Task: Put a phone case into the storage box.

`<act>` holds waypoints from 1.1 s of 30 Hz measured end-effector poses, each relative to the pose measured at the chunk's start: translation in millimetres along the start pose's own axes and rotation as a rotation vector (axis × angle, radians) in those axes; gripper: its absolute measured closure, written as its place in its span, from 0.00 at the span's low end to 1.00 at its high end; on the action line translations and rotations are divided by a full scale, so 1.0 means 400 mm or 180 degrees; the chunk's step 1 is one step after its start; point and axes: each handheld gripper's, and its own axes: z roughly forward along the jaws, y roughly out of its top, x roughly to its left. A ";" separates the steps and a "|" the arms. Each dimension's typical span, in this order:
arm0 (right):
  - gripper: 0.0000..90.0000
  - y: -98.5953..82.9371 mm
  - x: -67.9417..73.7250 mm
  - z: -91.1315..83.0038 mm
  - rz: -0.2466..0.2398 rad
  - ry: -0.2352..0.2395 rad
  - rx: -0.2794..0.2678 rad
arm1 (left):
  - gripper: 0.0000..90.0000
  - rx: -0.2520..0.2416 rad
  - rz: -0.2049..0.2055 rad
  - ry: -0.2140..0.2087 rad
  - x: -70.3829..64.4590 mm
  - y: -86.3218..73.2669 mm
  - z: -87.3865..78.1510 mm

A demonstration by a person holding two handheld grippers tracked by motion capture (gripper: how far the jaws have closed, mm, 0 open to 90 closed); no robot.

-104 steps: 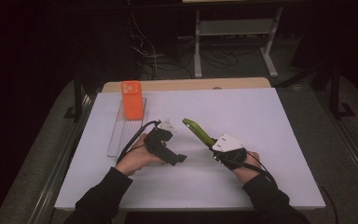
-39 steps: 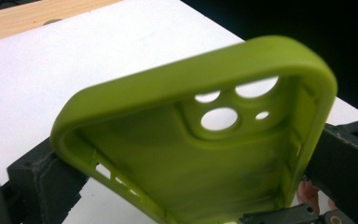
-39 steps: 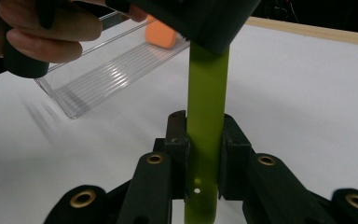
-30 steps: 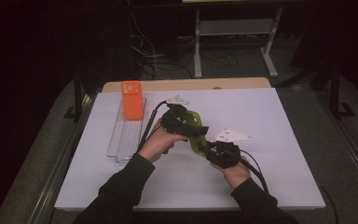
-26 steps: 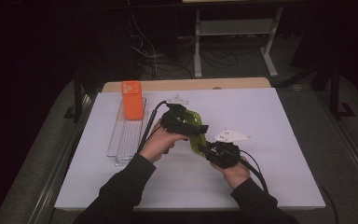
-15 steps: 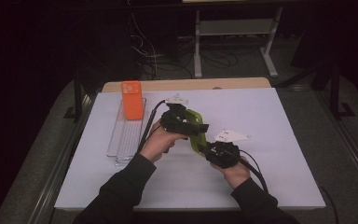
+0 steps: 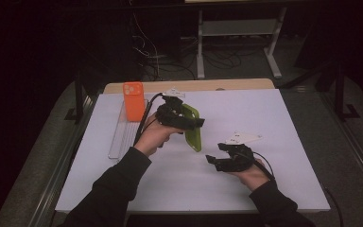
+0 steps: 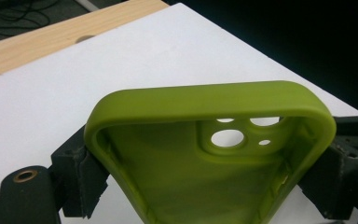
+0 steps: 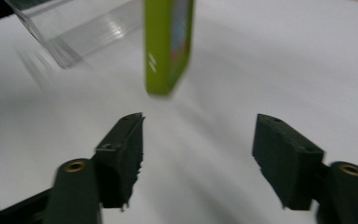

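A green phone case (image 7: 194, 136) hangs above the white table (image 7: 274, 118), held on edge. My left gripper (image 7: 189, 122) is shut on its two long sides. The left gripper view shows the case's hollow inside and camera cutout (image 8: 205, 158) squeezed between the two jaws of the left gripper (image 8: 209, 186). My right gripper (image 7: 213, 161) sits lower and nearer the person, open and holding nothing. In the right gripper view the case's lower corner (image 9: 168, 46) hangs just beyond the spread jaws of the right gripper (image 9: 200, 154), apart from them.
An orange phone case (image 7: 133, 101) stands upright at the far end of a clear plastic rack (image 7: 122, 135) on the table's left side; the rack (image 9: 74, 28) also shows in the right gripper view. A wooden strip (image 7: 227, 85) runs along the table's far edge.
The right gripper held the green case first, then both held it. Now the right gripper has let go and drawn back toward the person; the left keeps the case.
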 end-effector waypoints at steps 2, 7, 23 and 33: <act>0.25 -0.011 -0.014 -0.006 -0.0011 -0.0047 0.0030 | 0.15 -0.0007 -0.0040 0.0028 0.007 0.008 -0.009; 0.14 -0.035 -0.036 -0.030 -0.0029 -0.0068 0.0093 | 0.16 0.0010 -0.0063 0.0101 0.027 0.027 -0.034; 0.00 -0.088 -0.088 -0.093 -0.0030 -0.0343 0.0202 | 0.16 -0.0022 -0.0118 0.0655 0.132 0.080 -0.157; 0.00 -0.093 -0.095 -0.094 -0.0060 -0.0375 0.0221 | 0.16 0.0033 -0.0253 0.1081 0.220 0.086 -0.214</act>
